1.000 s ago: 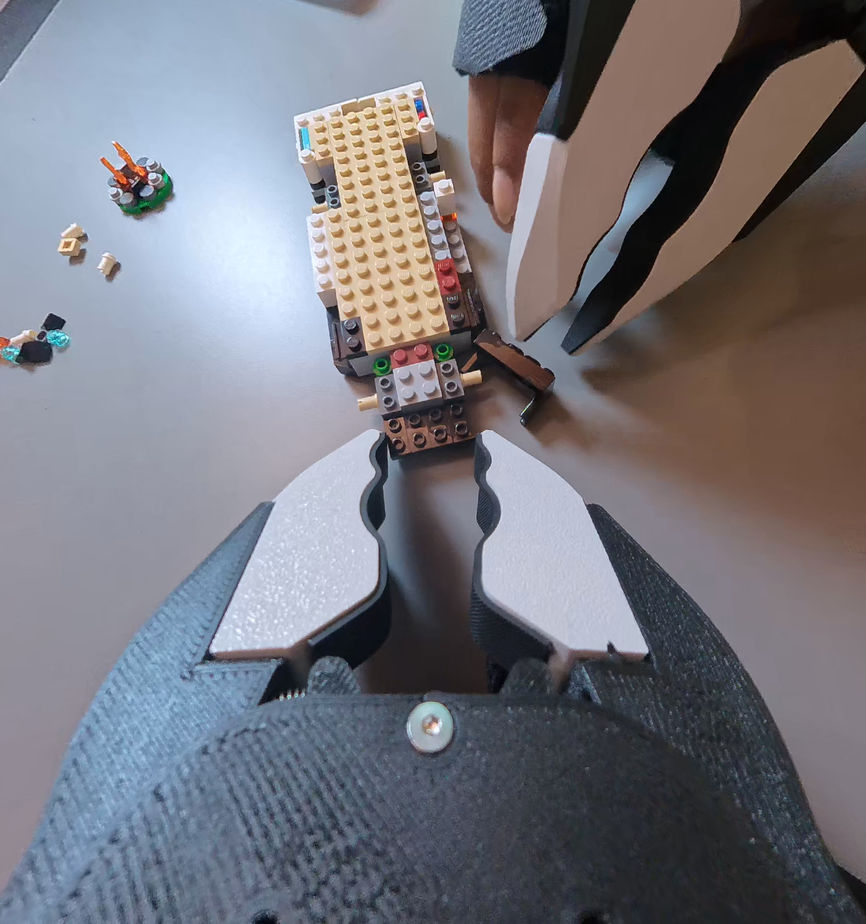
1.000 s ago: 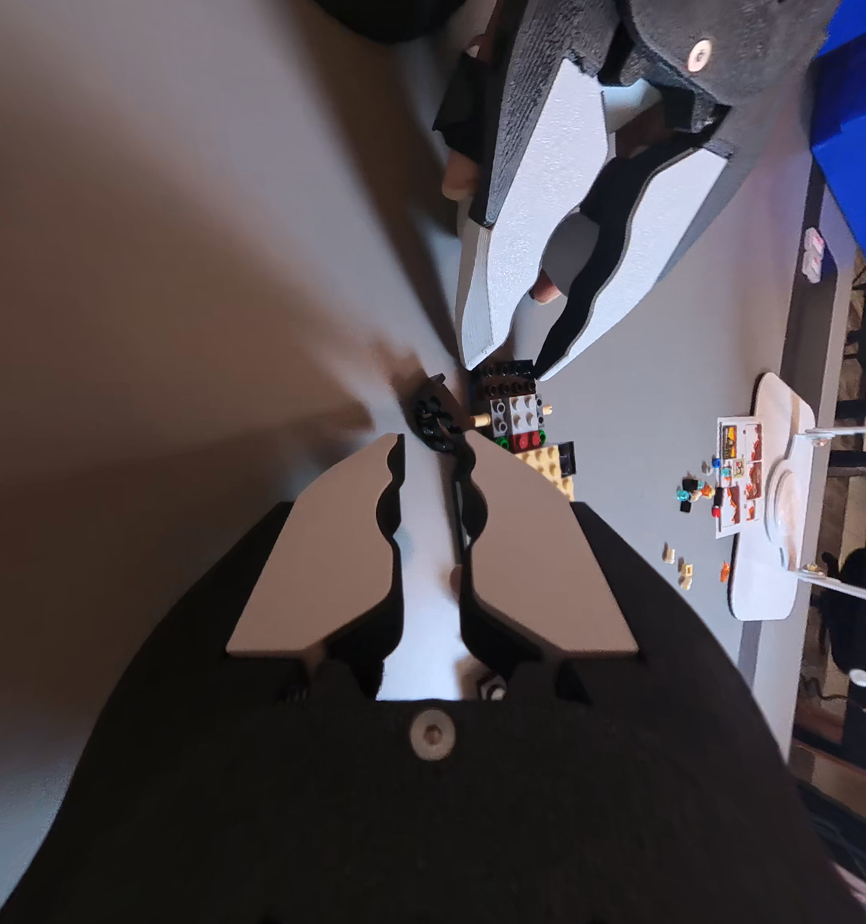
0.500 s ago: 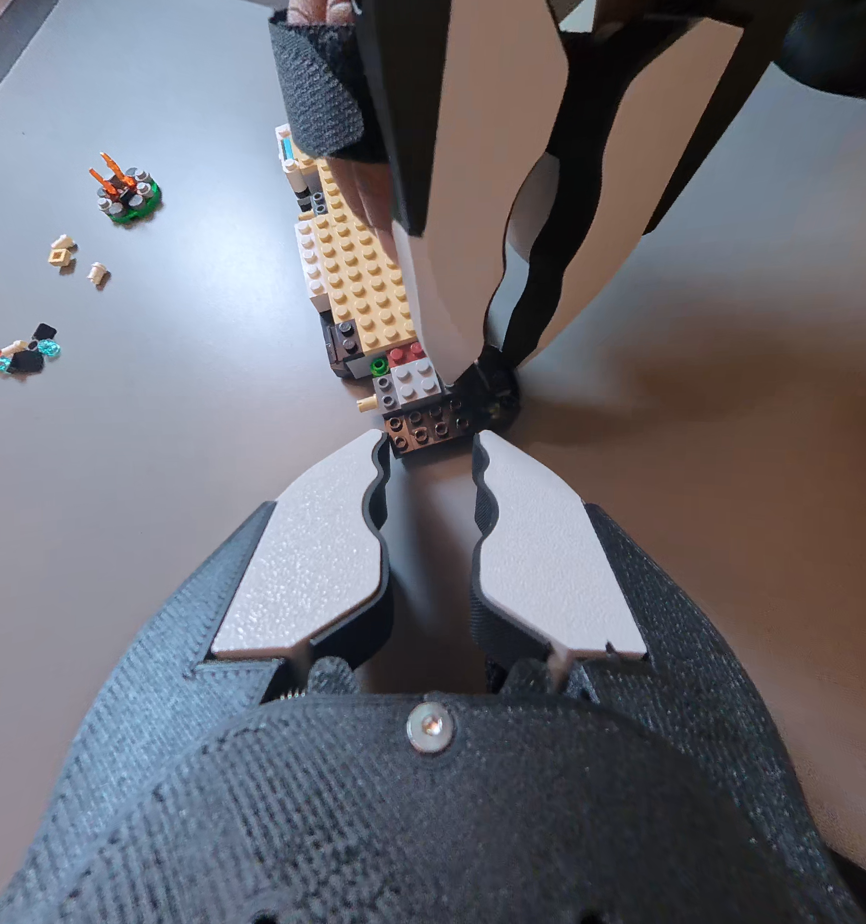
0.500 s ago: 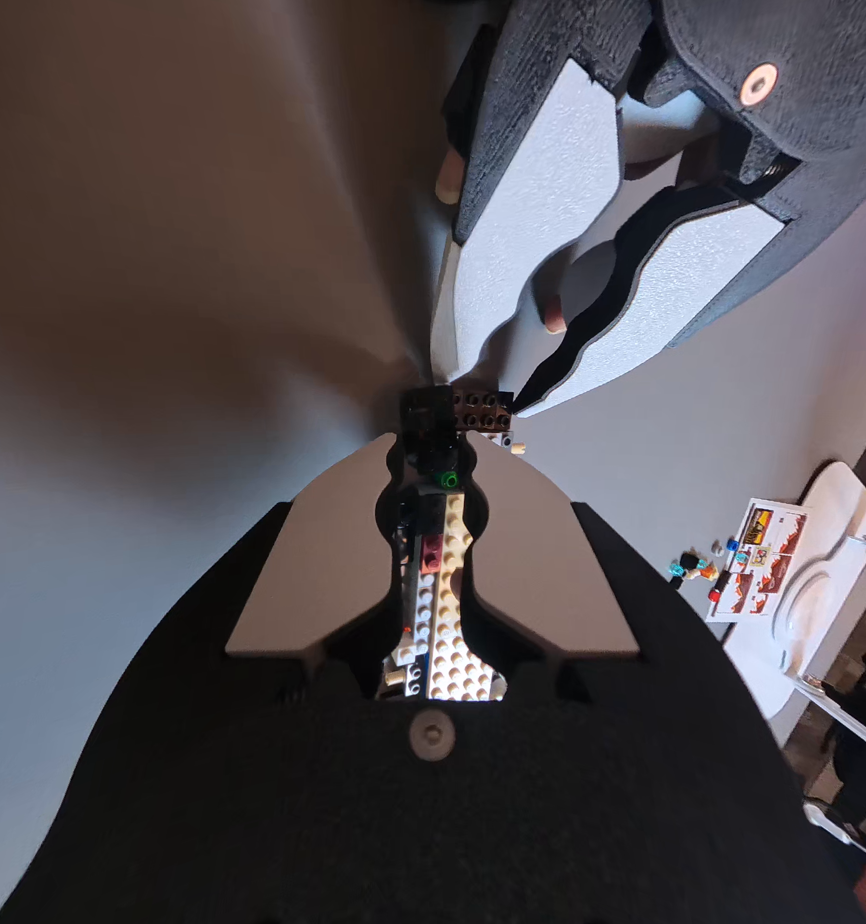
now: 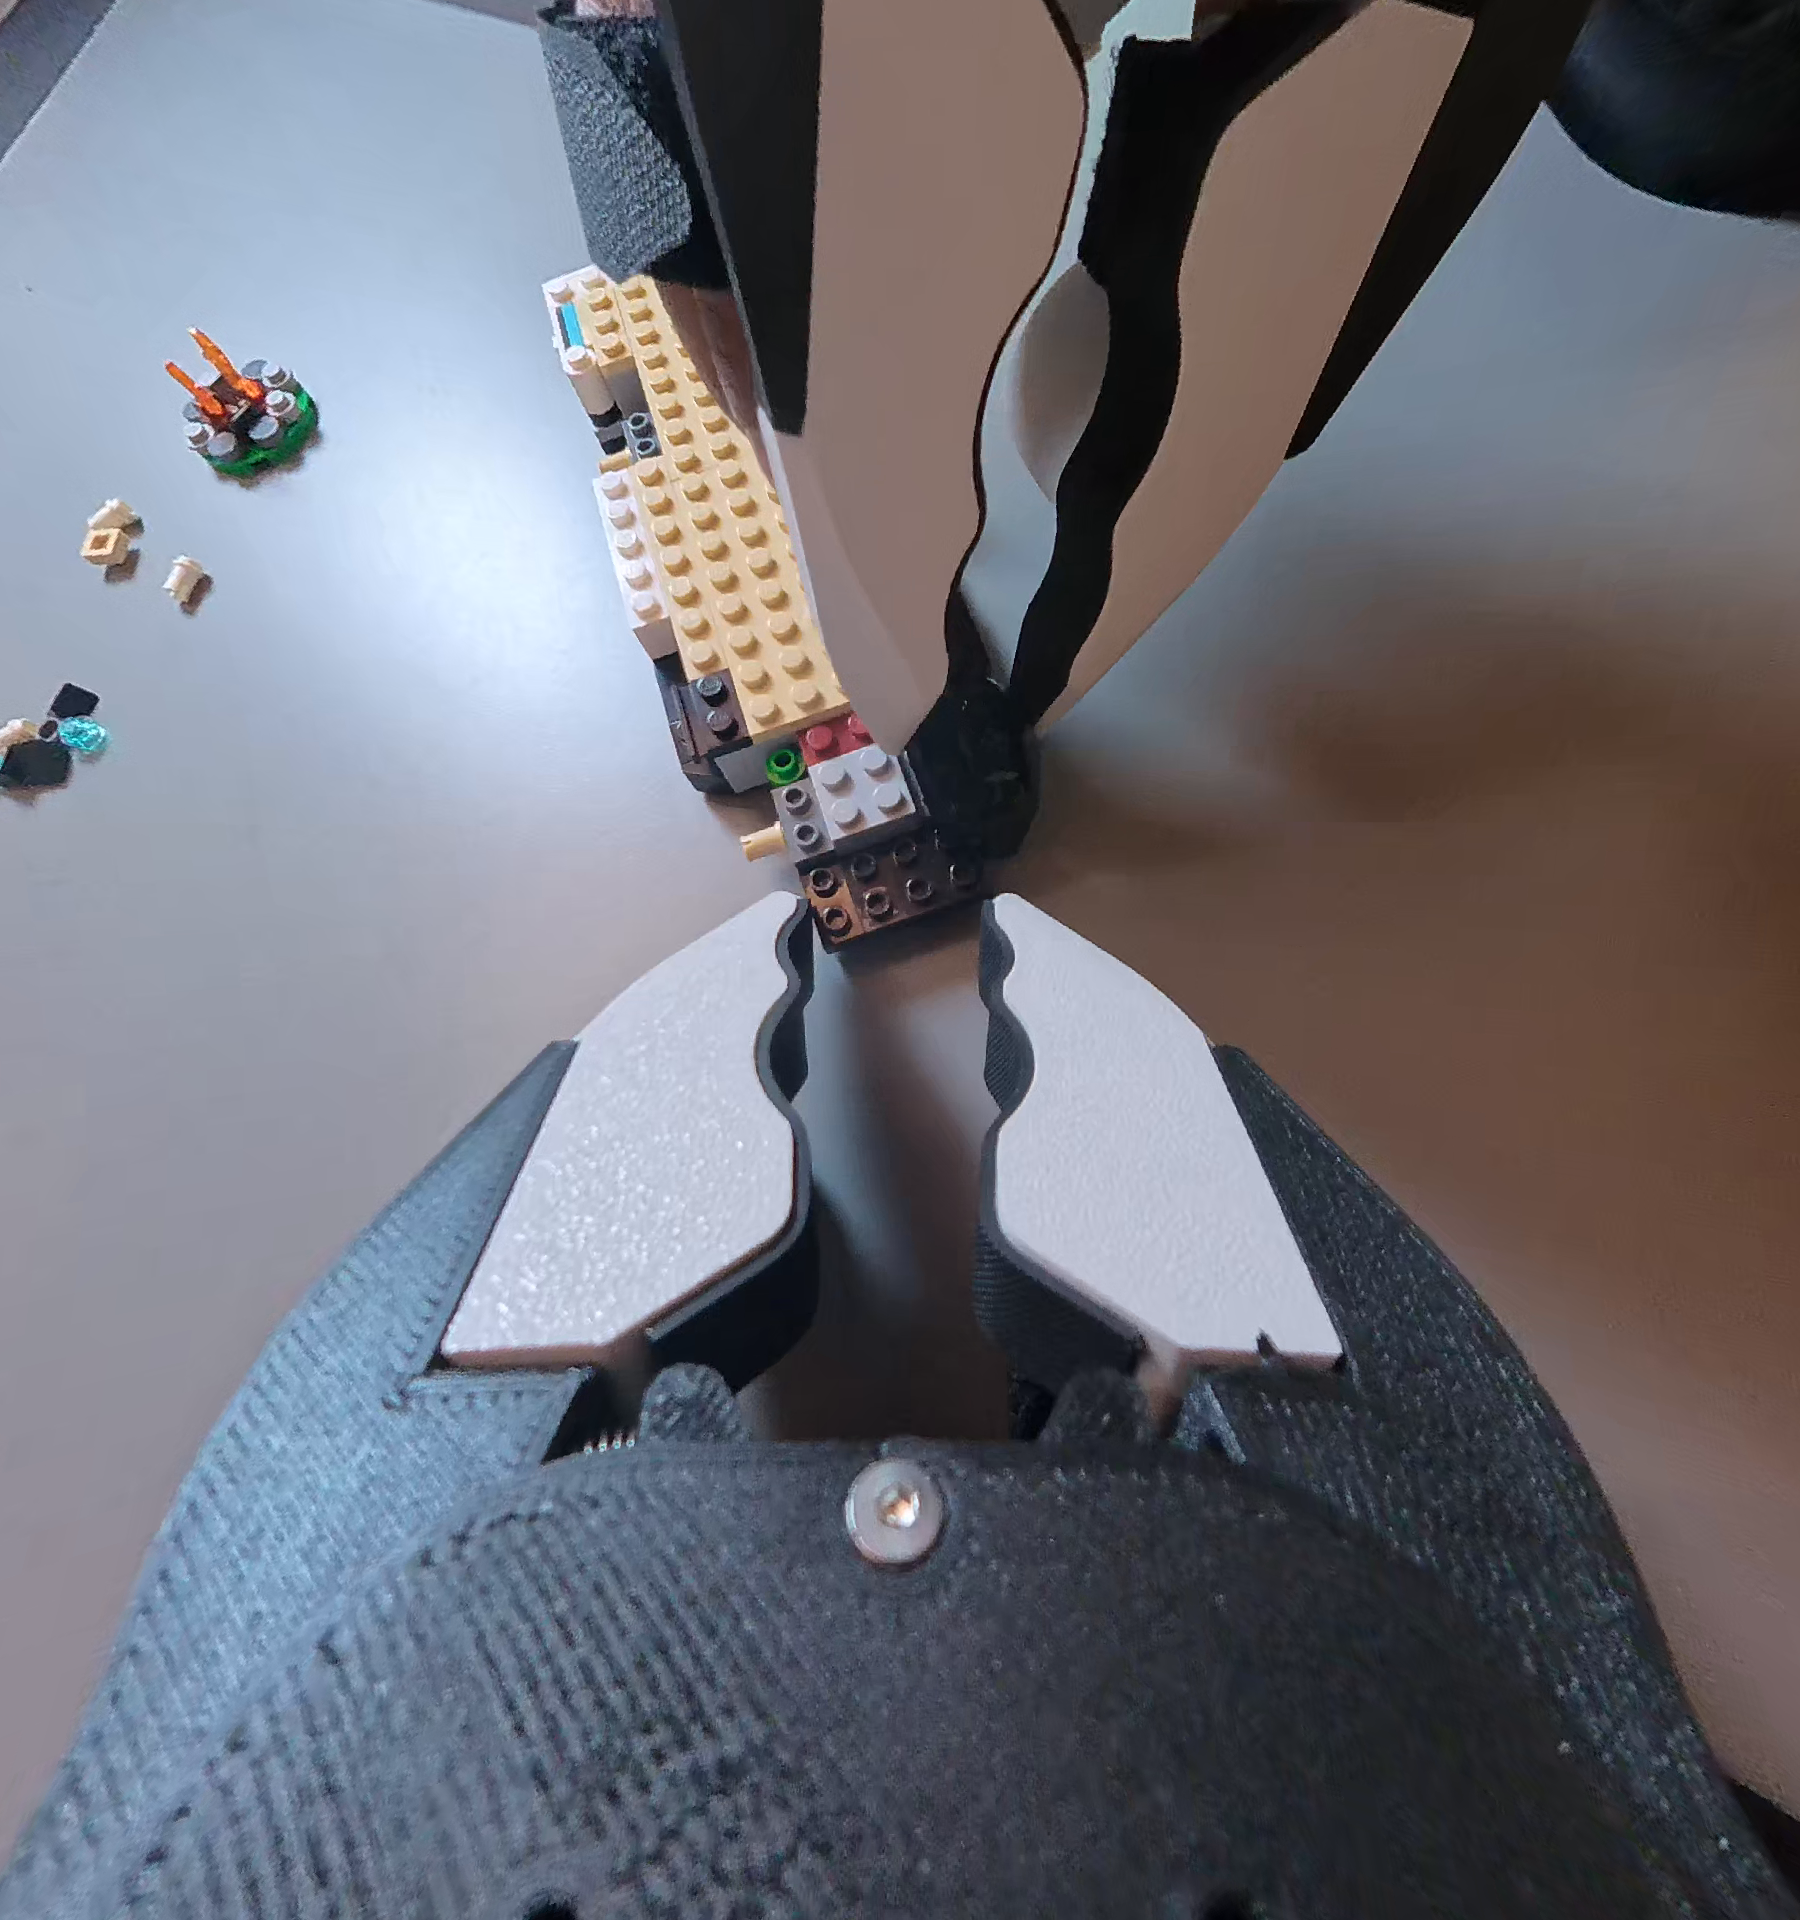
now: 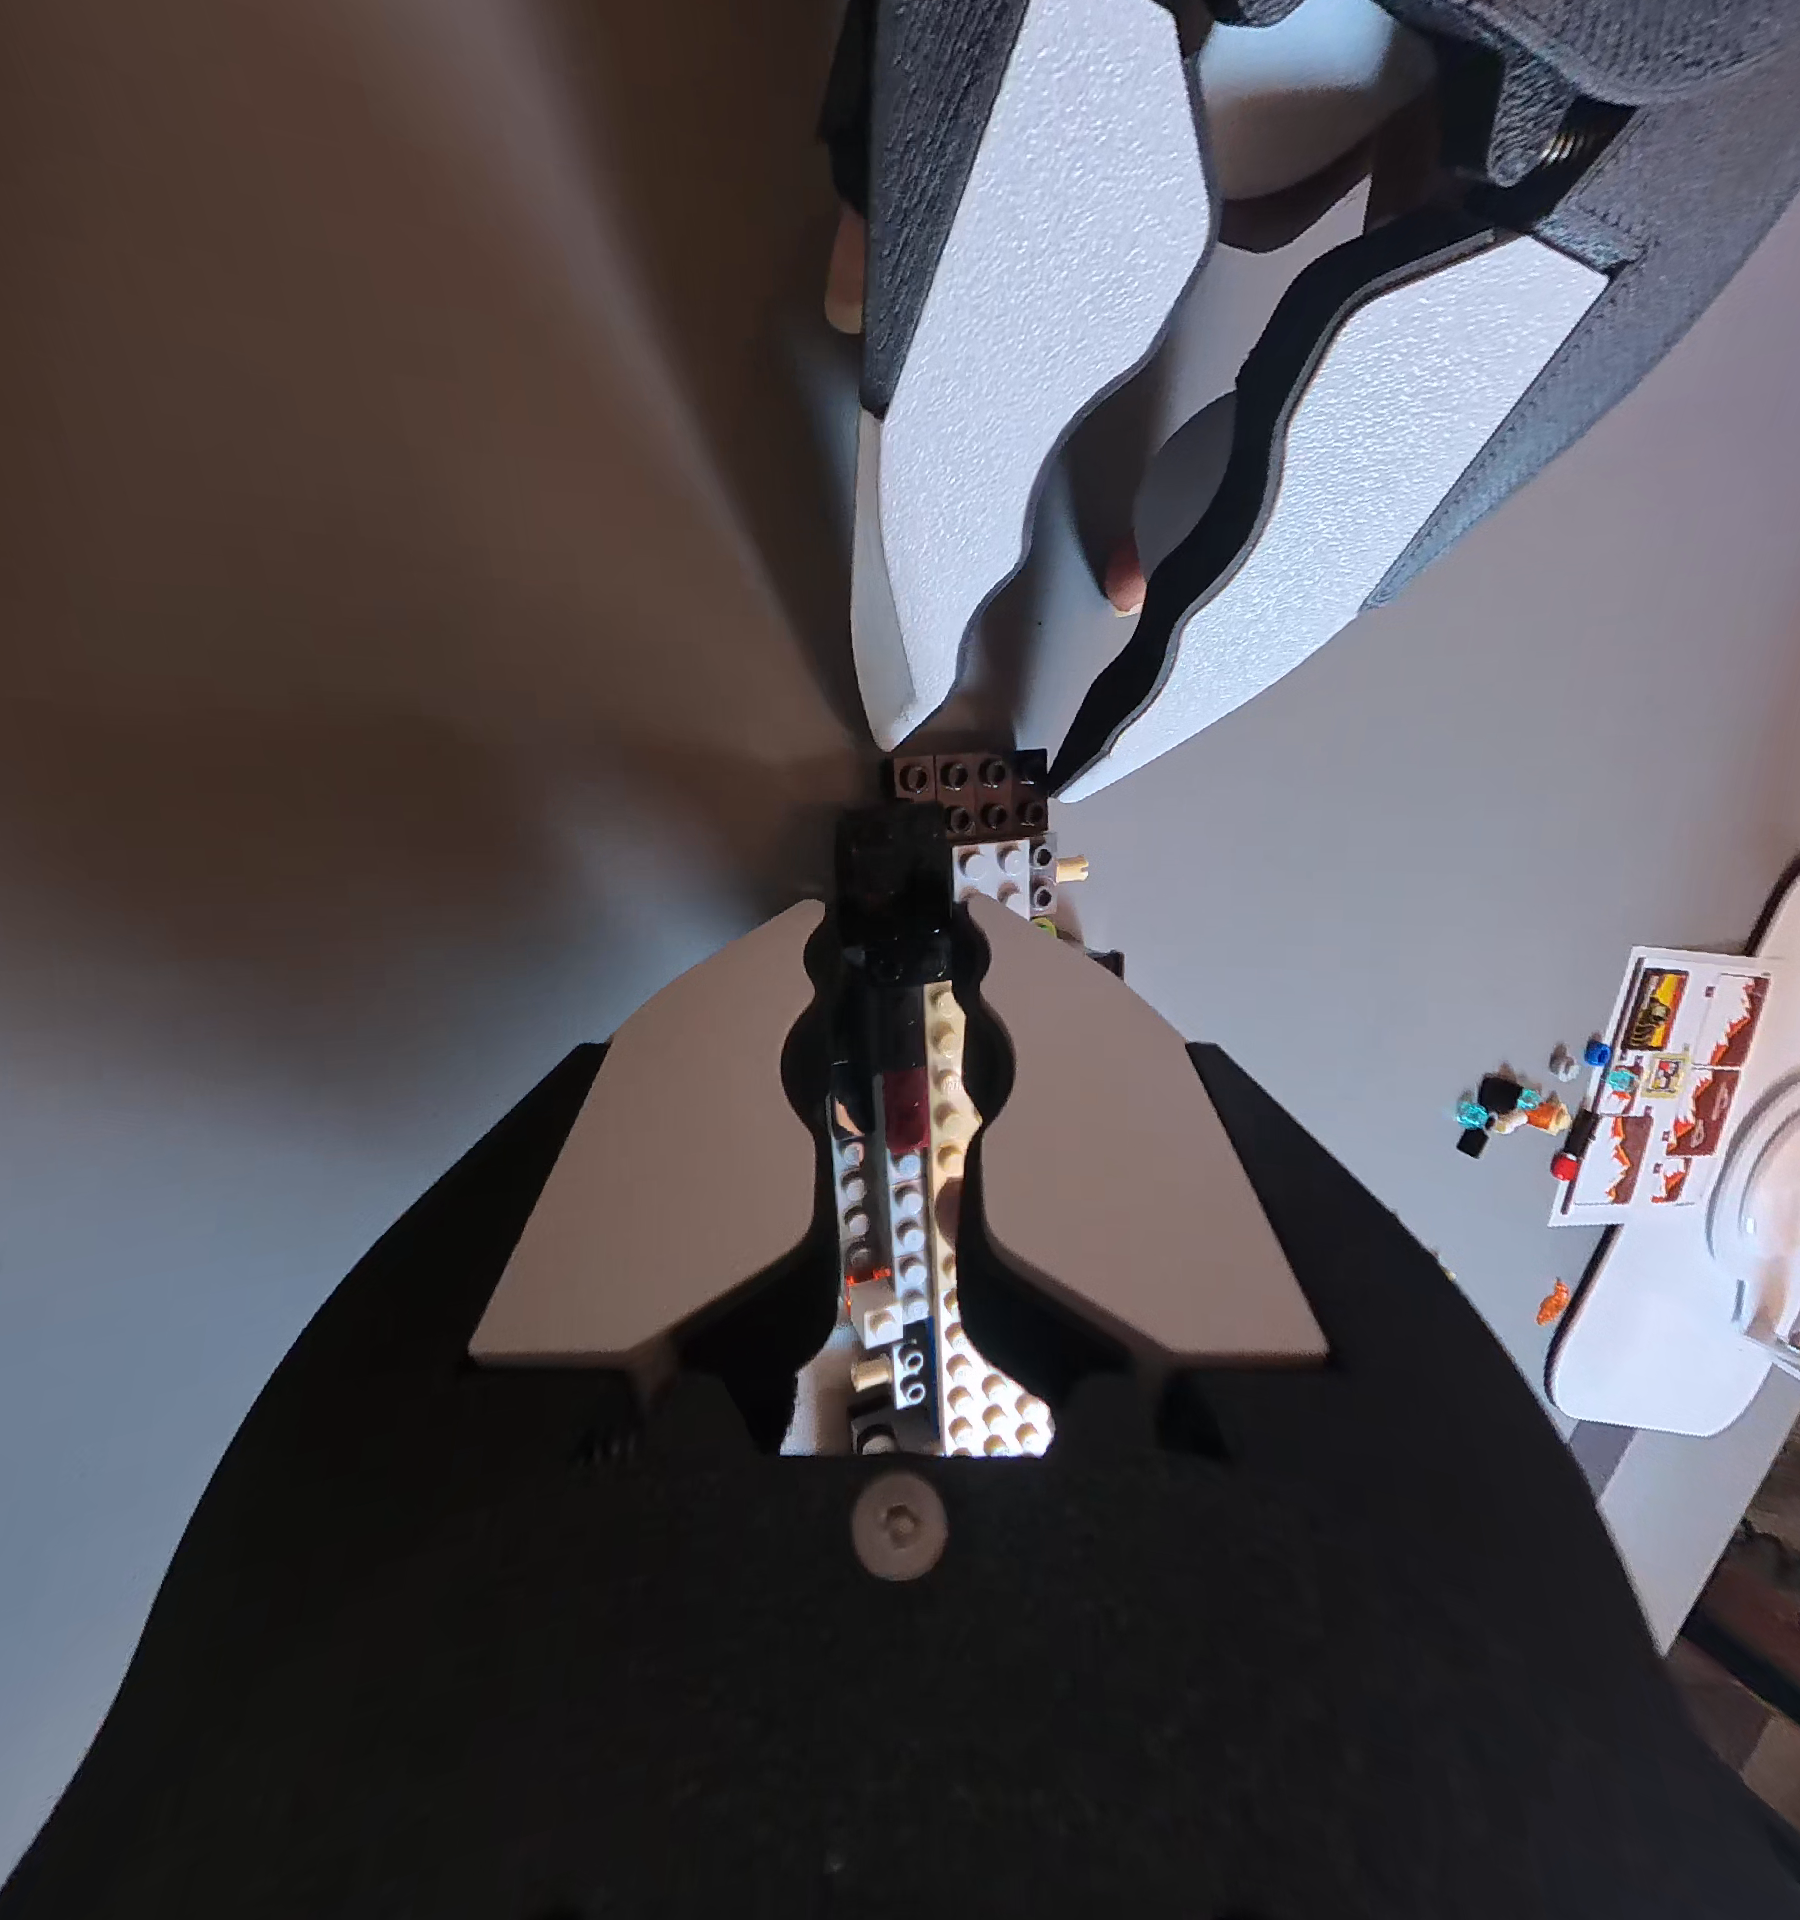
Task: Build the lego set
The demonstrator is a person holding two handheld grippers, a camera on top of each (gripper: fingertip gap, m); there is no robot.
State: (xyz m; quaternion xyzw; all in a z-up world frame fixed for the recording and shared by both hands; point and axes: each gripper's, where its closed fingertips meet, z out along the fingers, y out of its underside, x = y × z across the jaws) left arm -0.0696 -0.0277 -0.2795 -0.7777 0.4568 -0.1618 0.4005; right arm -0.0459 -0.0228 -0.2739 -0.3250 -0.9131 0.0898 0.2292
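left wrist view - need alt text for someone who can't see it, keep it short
The left gripper has its fingertips on either side of the dark brown end of a long tan-topped brick model on a grey table. The right gripper comes down from above, shut on a black piece at the model's side. Small loose bricks lie at left.

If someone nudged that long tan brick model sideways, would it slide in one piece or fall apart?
The tan brick model lies flat and long on the grey table, so it probably slides rather than tips. Its many small interlocked bricks look light; the tan peg sticking out the side might snap off.
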